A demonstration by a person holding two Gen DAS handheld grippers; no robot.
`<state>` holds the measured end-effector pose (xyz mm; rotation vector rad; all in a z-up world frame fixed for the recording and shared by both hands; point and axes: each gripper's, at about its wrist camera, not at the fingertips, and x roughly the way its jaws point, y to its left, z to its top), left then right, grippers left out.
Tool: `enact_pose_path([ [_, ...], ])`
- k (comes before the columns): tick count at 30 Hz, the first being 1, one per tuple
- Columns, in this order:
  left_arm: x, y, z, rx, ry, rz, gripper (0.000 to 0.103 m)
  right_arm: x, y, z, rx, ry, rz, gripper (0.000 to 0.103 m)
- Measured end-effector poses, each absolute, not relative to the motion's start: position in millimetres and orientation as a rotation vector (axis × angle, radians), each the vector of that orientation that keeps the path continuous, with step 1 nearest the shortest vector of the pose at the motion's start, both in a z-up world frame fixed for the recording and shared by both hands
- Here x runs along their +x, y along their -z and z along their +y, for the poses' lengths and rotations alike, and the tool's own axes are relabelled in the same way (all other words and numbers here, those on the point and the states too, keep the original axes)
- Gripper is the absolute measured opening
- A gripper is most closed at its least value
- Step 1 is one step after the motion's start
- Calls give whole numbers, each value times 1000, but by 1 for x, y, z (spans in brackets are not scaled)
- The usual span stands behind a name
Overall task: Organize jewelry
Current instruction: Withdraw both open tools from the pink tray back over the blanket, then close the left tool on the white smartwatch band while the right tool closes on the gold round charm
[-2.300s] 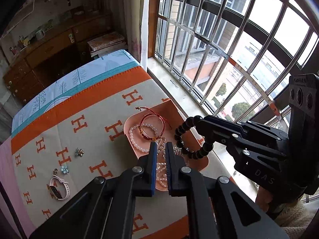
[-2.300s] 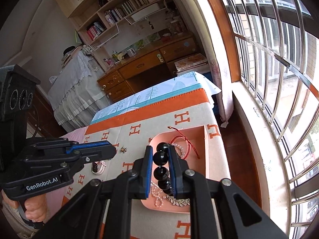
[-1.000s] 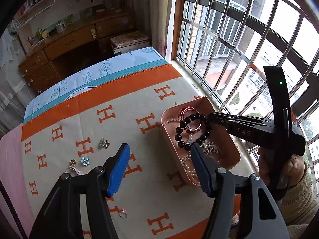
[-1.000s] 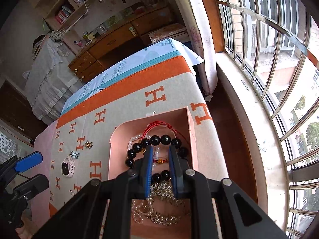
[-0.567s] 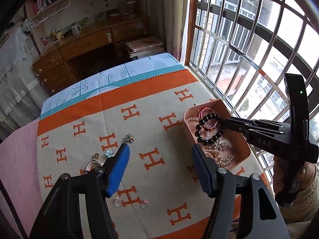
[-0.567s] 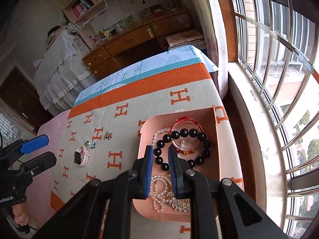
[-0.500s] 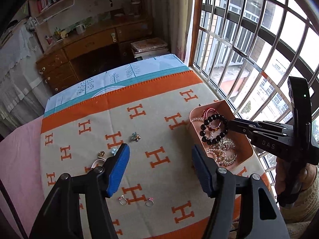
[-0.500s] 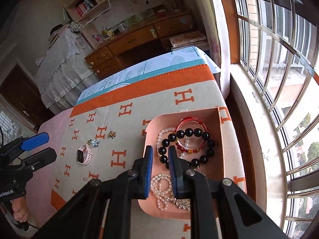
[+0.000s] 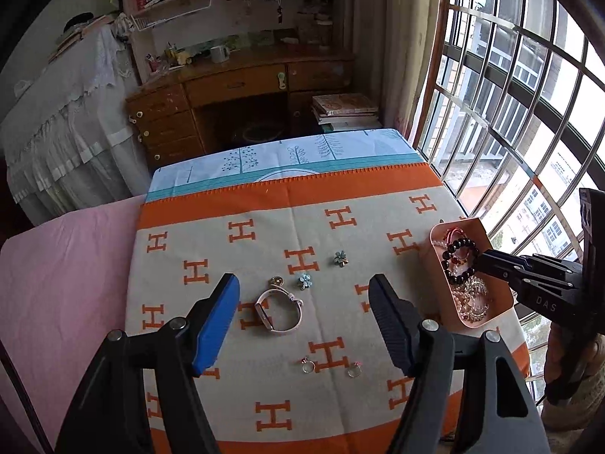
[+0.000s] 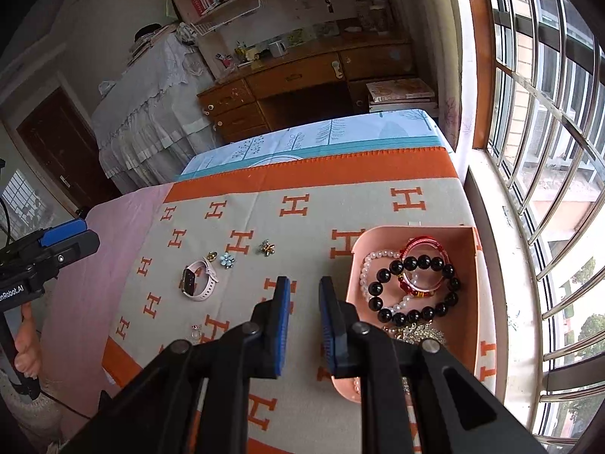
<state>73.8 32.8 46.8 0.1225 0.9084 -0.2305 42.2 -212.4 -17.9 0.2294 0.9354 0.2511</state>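
A pink tray (image 10: pixel 416 232) at the blanket's right edge holds a black bead bracelet (image 10: pixel 416 263), a red bracelet (image 10: pixel 423 244), pearls (image 10: pixel 372 255) and sparkly pieces. My right gripper (image 10: pixel 304 282) hovers just left of the tray, its jaws nearly together with nothing between them. In the left wrist view its tip (image 9: pixel 478 259) is over the tray (image 9: pixel 465 225). My left gripper (image 9: pixel 302 280) hangs above the blanket's middle, jaws wide and still opening, empty. Below it lie a pink watch (image 9: pixel 280 312), three small brooches (image 9: pixel 341 258) and two rings (image 9: pixel 308 366).
An orange and beige blanket (image 9: pixel 227 257) covers the table; pink cloth (image 9: pixel 64 272) lies at its left. A barred window (image 9: pixel 529 113) runs along the right side. A wooden desk (image 9: pixel 234 87) and shelves stand beyond the table's far end.
The black bracelet, earlier in my right gripper, now lies in the tray. Both grippers have drawn back and up. My left jaws went from shut to wide apart.
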Motion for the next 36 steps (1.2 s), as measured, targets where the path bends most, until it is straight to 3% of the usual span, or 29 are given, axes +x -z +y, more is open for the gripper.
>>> enact_pose_path([
  [11, 84, -15, 69, 48, 204, 993, 69, 50, 18, -166, 144, -329, 955, 16],
  [16, 101, 20, 68, -13, 227, 1085, 69, 58, 24, -153, 142, -348, 965, 31],
  [23, 132, 76, 66, -149, 215, 1198, 68, 65, 43, -138, 126, -373, 1000, 31],
  [28, 154, 104, 63, -220, 184, 1258, 48, 75, 58, -132, 129, -390, 1036, 31],
  [36, 174, 137, 44, -217, 179, 1331, 38, 90, 75, -134, 143, -394, 1072, 31],
])
